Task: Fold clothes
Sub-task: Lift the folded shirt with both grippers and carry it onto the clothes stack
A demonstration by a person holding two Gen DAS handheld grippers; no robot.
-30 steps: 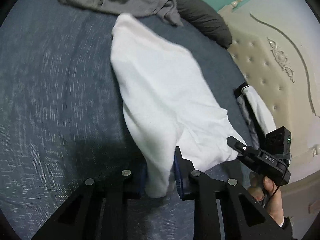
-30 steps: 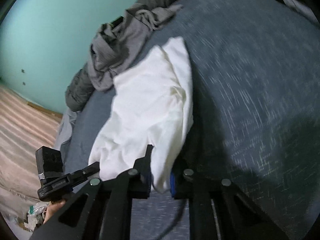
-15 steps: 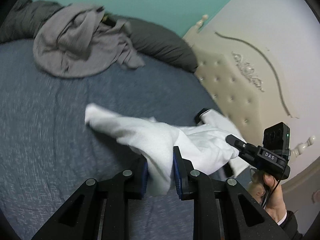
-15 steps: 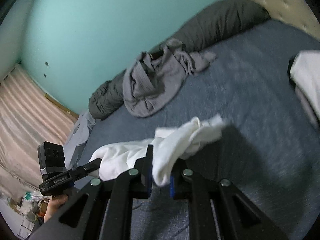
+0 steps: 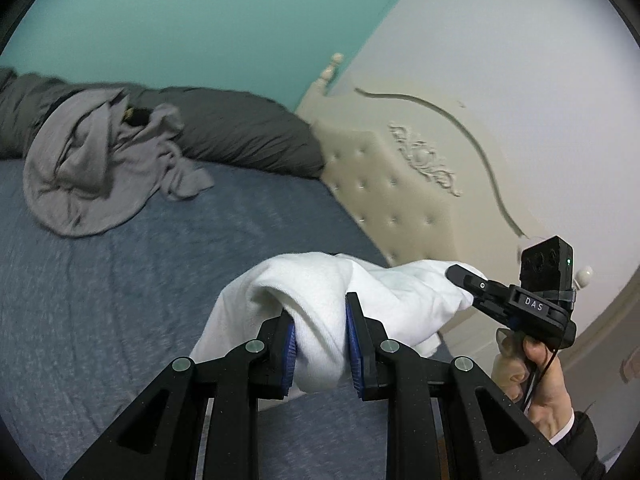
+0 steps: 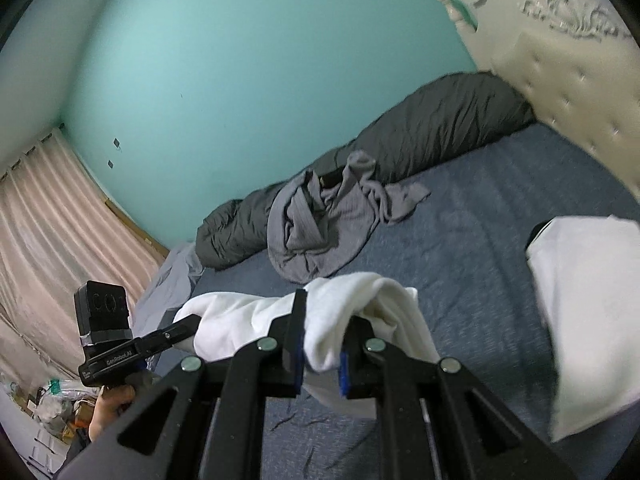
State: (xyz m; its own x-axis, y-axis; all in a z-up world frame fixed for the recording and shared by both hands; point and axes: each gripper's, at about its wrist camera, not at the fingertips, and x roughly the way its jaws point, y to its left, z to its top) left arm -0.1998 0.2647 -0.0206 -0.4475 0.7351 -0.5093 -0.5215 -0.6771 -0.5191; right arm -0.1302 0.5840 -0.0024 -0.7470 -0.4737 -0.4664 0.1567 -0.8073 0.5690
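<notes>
The left gripper [image 5: 320, 344] and right gripper [image 6: 320, 354] are raised side by side, each clamped on bunched white cotton cloth [image 5: 320, 292], with a bare hand [image 5: 536, 384] on the right one's handle.

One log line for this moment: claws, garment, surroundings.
left claw: shut on white garment | right claw: shut on white garment | garment: bunched, lifted over bed | grey garment: crumpled, untouched

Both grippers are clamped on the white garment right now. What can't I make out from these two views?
- White garment: its type and hanging lower part, both views, hidden behind the fingers.
- Folded white item: right wrist view, blurred, cut off by the edge.
- Dark object in the grey clothes pile: too small, blurred in both.
</notes>
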